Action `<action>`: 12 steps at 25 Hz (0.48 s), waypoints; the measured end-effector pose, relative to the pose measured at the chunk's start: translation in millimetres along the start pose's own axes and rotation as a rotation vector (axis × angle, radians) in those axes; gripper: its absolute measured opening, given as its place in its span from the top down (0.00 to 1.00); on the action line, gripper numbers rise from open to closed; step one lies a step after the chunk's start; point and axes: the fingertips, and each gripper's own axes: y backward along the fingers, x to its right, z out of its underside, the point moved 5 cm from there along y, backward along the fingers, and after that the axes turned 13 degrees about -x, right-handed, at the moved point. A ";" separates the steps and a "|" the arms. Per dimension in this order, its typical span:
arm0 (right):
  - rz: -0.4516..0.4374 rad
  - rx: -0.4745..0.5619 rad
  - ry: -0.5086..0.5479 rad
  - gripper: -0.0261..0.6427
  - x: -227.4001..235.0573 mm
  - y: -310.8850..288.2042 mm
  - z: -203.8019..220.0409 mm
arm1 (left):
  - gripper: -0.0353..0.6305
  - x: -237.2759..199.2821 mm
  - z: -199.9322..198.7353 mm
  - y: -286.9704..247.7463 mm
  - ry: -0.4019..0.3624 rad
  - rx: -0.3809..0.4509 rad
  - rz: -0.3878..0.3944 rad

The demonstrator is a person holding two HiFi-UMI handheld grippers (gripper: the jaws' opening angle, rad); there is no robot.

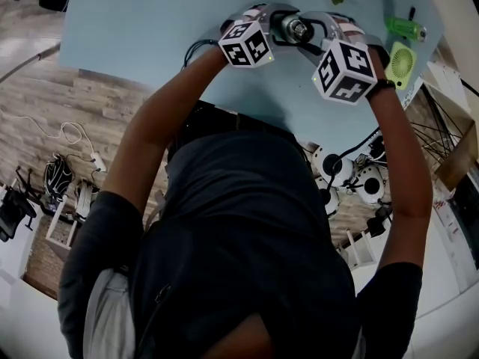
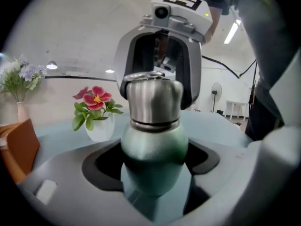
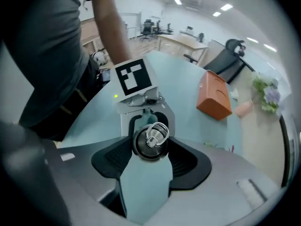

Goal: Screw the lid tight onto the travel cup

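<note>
Now, over the table (image 1: 150, 21) toward its near edge, my left gripper (image 2: 153, 175) clamps the green cup (image 2: 154, 142) and my right gripper (image 3: 149, 160) pinches its steel lid (image 2: 154, 100); tightening looks underway, so next I'd twist the lid until it binds.

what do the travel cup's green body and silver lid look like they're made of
Green rounded cup body: likely painted or powder-coated metal, given its fine speckled satin sheen. Silver screw lid: apparently brushed stainless steel, showing streaky vertical reflections; its wire ring looks polished metal.
</note>
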 end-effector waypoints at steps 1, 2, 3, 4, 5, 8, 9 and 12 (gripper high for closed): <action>0.015 0.022 -0.090 0.60 -0.6 -0.2 0.6 | 0.30 0.1 0.2 0.3 0.000 0.000 0.000; 0.036 0.047 -0.194 0.60 -1.3 -0.5 0.9 | 0.30 0.1 0.5 0.5 0.001 0.000 -0.001; 0.062 0.075 -0.316 0.60 -2.4 -0.9 1.4 | 0.30 0.1 0.8 0.7 0.001 -0.001 -0.002; 0.093 0.108 -0.462 0.60 -3.9 -1.3 2.4 | 0.30 0.1 1.0 0.7 0.003 -0.001 -0.004; 0.130 0.144 -0.623 0.60 -5.5 -1.4 3.5 | 0.30 0.3 1.1 0.7 0.004 -0.003 -0.006; 0.265 0.216 -1.011 0.60 -9.1 3.1 2.2 | 0.30 1.3 0.2 0.6 0.006 -0.006 -0.022; 0.297 0.223 -1.083 0.60 -9.6 3.8 1.0 | 0.30 1.4 0.1 0.7 0.011 -0.005 -0.027; 0.319 0.232 -1.164 0.60 -9.3 3.6 -0.4 | 0.30 1.1 1.0 1.7 0.024 -0.004 -0.032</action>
